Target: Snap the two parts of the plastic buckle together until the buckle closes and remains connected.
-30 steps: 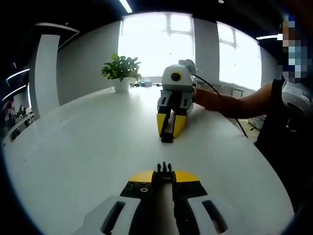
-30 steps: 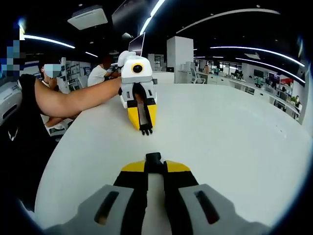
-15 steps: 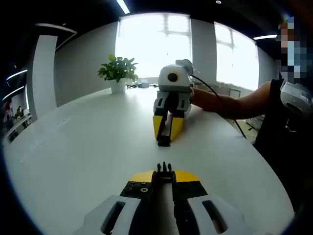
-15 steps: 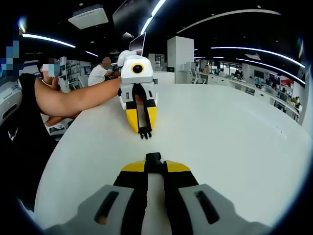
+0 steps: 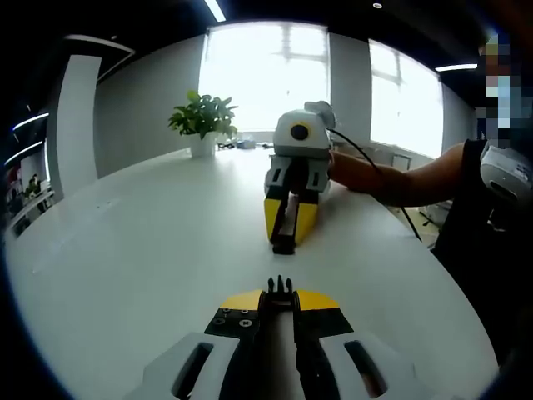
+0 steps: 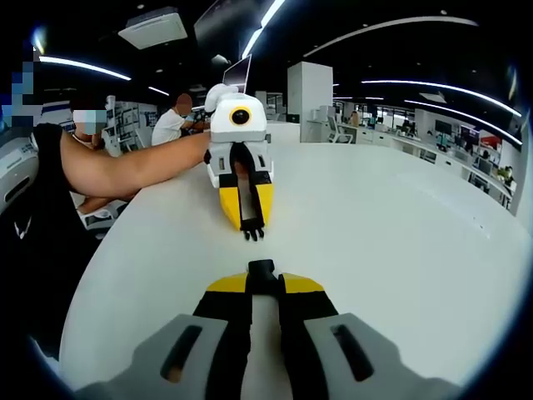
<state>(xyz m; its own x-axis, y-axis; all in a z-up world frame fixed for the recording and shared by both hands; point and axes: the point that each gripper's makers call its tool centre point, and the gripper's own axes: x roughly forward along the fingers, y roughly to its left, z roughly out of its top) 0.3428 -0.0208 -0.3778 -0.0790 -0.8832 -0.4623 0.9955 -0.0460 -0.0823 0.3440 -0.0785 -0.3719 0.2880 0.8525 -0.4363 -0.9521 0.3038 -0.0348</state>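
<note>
The two halves of the buckle are not joined yet. Each is pinched in its own tool, and the tools face each other nose to nose across a bare stretch of white desk (image 5: pixel 125 250), close but with a clear gap between them. What is left, as I judge it, is to bring the tips together in line, push until the catch clicks, and see that it holds.

In the left gripper view, the left tool (image 5: pixel 280 293) rises from the near edge with its yellow-tipped jaws drawn almost together on the pronged half (image 5: pixel 280 286), a small black piece whose thin prongs stick out just past the tips. Farther off, the right tool (image 5: pixel 285 237) points back, a person's arm reaching in from the right behind it.

In the right gripper view, the right tool (image 6: pixel 261 275) is likewise nearly closed on the socket half (image 6: pixel 261 267), a short, blunt, squarish black block poking out between the tips. Opposite, the left tool (image 6: pixel 251 227) hangs with the black prongs showing at its lower end, just above the desk.

Both pieces are small, dark, hard plastic; I cannot make out finer detail such as the catch. The prongs look roughly lined up with the socket, though a slight tilt could make them miss.

A potted plant (image 5: pixel 202 123) stands on the far side by the bright window.
</note>
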